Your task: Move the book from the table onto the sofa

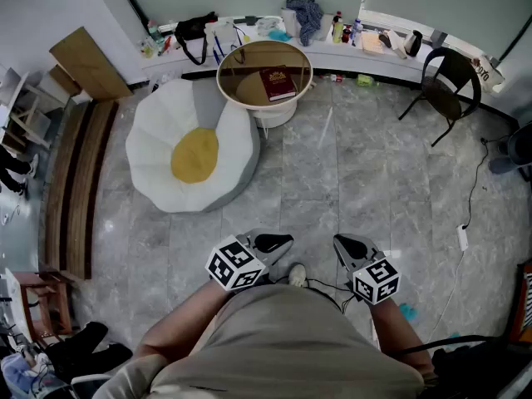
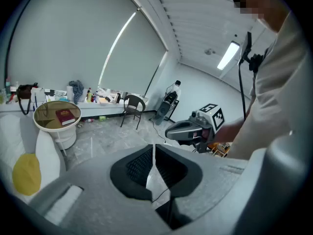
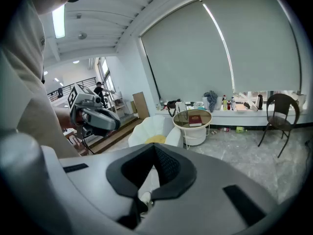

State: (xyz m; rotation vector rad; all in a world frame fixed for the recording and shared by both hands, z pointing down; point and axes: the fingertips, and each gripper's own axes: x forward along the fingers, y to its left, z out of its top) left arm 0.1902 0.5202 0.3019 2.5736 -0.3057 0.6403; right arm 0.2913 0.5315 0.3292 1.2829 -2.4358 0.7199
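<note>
Here, both tongs are closed and empty: left tongs (image 1: 278,241) and right tongs (image 1: 349,243) are held low in front of the person, side by side; grey tile floor (image 1: 332,181) stretches ahead of them; further on, the white sofa (image 1: 158,135) w/ a yellow cushion (image 1: 195,155) sits just beside the round bench (image 1: 224,86); the red book (image 1: 278,83) lies flat on the bench top; a black chair (image 1: 449,86) stands off to the right; a cluttered sill (image 1: 374,48) runs behind.
</note>
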